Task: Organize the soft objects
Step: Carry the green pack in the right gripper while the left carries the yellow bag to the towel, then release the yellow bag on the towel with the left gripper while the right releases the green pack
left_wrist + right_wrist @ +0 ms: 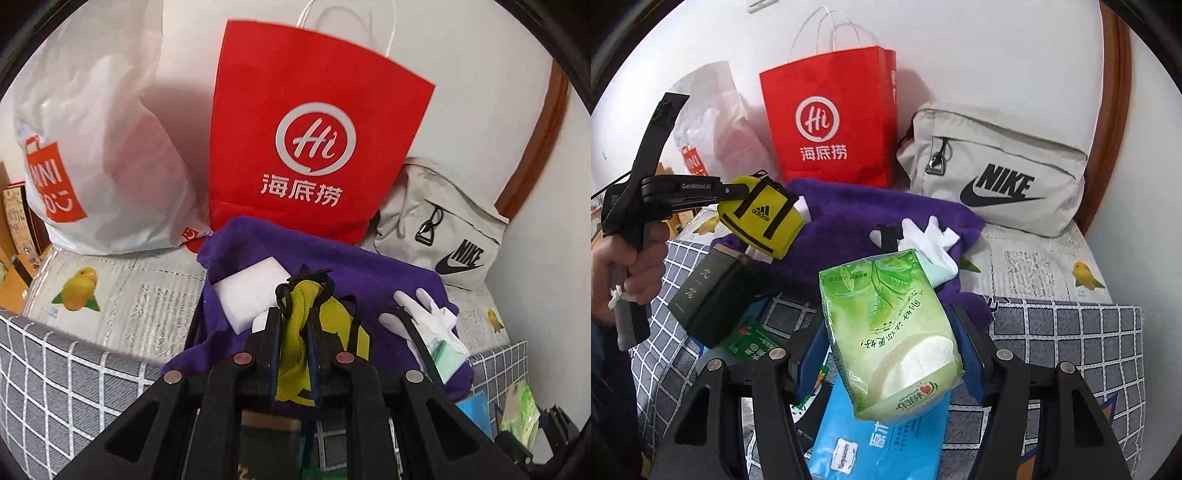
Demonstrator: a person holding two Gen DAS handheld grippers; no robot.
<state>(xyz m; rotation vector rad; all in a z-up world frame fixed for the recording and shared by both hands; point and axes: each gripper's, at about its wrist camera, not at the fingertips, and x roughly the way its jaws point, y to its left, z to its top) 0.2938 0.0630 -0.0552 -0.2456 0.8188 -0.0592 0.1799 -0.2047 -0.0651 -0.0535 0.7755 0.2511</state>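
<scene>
on the bed [1071, 332], left gripper [293, 306] pinches a yellow pouch [761, 221]; right gripper [890, 332] seemingly clamps a tissue pack [890, 332].

The back of the surface is closed off by a white plastic bag [99, 155], a red paper bag [314, 147] and a grey Nike pouch [993, 173], set side by side against the wall. The middle is taken up by a purple cloth [871, 221], on which a white sponge block [247, 291] and a white glove [931, 236] lie. Free room is left on the lemon-print mat [122, 295] to the left and, narrower, at the right [1034, 266]. The near edge seems crowded by a dark box [709, 299] and a blue packet [875, 443].
</scene>
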